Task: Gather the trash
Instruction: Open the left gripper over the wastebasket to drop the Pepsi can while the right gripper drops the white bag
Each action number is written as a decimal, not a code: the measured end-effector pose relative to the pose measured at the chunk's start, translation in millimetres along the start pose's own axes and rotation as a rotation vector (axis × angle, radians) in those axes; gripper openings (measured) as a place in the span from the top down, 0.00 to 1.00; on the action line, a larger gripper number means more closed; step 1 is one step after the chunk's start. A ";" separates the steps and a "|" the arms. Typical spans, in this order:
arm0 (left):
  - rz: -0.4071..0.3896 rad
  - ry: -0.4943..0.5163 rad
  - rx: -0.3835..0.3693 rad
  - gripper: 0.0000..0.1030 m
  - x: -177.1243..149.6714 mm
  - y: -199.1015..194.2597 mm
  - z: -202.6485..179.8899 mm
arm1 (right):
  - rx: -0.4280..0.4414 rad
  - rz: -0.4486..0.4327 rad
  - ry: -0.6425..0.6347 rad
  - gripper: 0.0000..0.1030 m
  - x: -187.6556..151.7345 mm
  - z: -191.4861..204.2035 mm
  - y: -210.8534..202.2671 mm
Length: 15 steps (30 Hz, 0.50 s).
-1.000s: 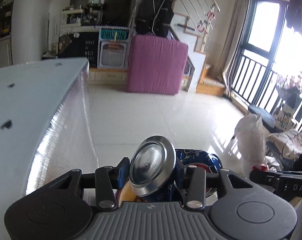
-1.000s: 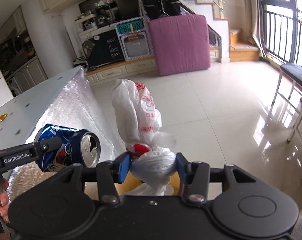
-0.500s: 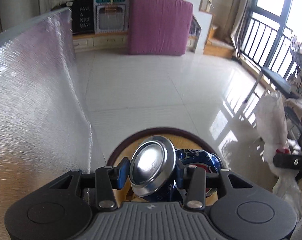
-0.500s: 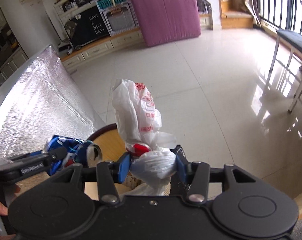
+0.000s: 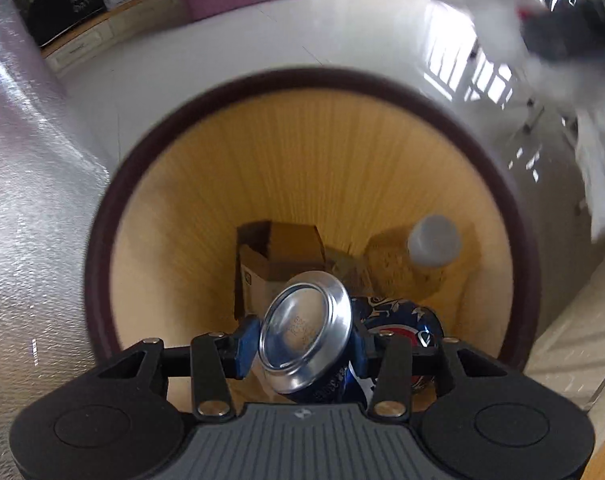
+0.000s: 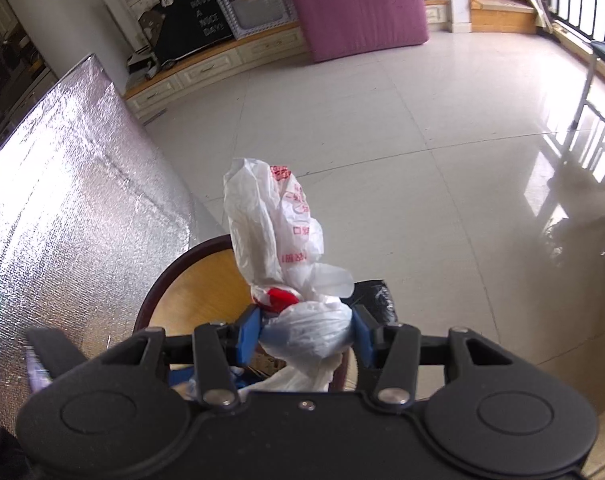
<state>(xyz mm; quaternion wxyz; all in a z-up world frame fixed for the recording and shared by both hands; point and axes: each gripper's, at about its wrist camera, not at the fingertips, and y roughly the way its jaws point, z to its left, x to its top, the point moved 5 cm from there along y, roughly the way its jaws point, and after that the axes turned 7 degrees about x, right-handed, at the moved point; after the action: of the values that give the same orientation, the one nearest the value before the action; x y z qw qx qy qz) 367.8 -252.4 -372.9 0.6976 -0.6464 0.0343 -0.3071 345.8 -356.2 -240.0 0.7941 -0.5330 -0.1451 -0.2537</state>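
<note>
The left gripper (image 5: 304, 346) is pointed steeply down into a round waste bin with a dark brown rim (image 5: 102, 248) and a ribbed yellow inner wall. Its jaws are closed on a dented blue aluminium drink can (image 5: 314, 332), which is gripped by its sides with the silver base turned toward the camera. The can is held over the bin mouth, above the contents.

At the bottom of the bin an open brown cardboard box (image 5: 278, 256), a white round cap or lid (image 5: 434, 240) and some yellowish crumpled material are seen. A silver, textured foil-covered panel (image 5: 26, 208) stands just beside the bin on the left of this view. A blurred white mass is seen at the upper right edge; it appears to be the bag held by the other gripper.

The right gripper (image 6: 304, 338) is angled downward. Its jaws are closed on a crumpled white plastic bag with red printing (image 6: 274, 236), pinched at its knotted lower part, with the loose upper part standing up beyond the blue pads (image 6: 248, 338). The bag is held over the near edge of the same bin (image 6: 158, 292). The floor of pale glossy tiles (image 6: 382, 140) lies beyond, with a purple upright mattress (image 6: 354, 4) at the far wall.
</note>
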 end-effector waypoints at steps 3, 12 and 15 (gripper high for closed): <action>0.017 0.023 0.008 0.55 -0.7 18.7 -3.0 | 0.031 0.015 0.025 0.52 7.5 0.0 12.0; 0.066 0.008 -0.027 0.53 -8.3 33.6 -9.0 | 0.109 0.093 0.188 0.52 6.7 -0.8 56.9; 0.083 -0.063 -0.077 0.38 -10.2 28.4 -1.0 | 0.110 0.116 0.241 0.51 1.1 0.1 68.6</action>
<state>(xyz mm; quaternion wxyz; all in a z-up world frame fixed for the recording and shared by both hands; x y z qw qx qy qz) 369.9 -249.2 -402.8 0.6852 -0.6800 0.0510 -0.2559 385.0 -335.6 -292.4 0.8472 -0.4616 -0.0313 -0.2613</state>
